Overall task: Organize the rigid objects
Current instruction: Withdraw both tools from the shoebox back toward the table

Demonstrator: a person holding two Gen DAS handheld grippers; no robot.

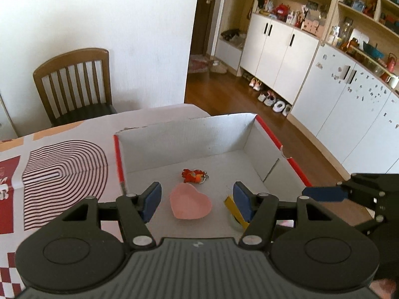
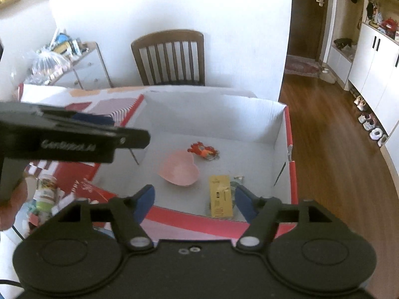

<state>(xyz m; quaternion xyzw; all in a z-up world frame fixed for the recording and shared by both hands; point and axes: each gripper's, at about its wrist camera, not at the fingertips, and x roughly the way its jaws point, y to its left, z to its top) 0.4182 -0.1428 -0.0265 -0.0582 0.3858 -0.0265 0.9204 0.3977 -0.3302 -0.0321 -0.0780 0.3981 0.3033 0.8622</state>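
Above the box [image 2: 286, 134], both grippers [image 1: 197, 200] [image 2: 194, 200] hang open, empty

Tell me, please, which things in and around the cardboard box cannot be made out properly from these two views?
- Clear item beside the yellow packet: mostly behind the right tool's blue pad in the right wrist view; behind the left tool in the left.
- Orange-red keychain: too small to identify the figure.
- Jars left of the box: blurred, partly hidden by the left tool's body, right wrist view.

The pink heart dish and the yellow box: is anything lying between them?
No. In the right wrist view, only bare box floor separates the heart dish and the yellow box.
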